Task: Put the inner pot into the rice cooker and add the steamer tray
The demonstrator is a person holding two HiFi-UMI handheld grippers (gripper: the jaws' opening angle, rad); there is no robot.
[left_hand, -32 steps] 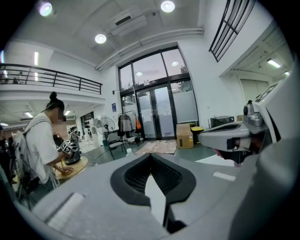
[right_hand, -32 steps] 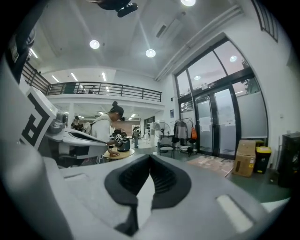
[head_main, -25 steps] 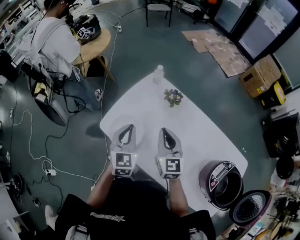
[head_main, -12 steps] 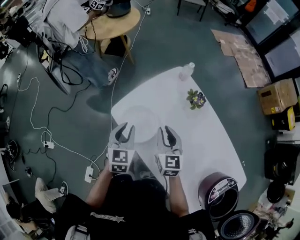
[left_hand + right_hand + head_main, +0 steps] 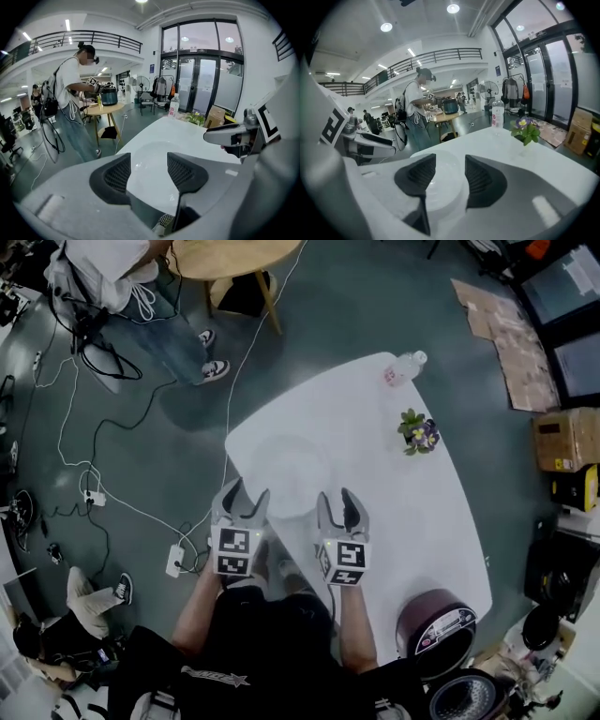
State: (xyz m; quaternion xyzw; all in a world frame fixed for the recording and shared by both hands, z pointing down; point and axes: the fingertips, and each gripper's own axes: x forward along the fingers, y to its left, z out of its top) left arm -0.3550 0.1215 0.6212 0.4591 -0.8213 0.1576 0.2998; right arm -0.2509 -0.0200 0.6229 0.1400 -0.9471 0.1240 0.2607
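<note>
Firstly, at the near right edge of the surface (image 5: 394, 512), the rice cooker (image 5: 439, 638) stands with its lid open. A little ahead of the person, the left gripper (image 5: 246, 495) and the right gripper (image 5: 336, 501) have just been opening their fingers. Both pairs stand wide apart and hold nothing. The pale steamer tray (image 5: 281, 474) lies just beyond the tips, between the two grippers.

I judge the risk so: the tray is thin and shallow, white on white. The fingers may slide over its rim, push it toward the left edge, or grip unevenly and tilt it. It lies flat, hollow side up I think. Being round, it has no long axis.
</note>
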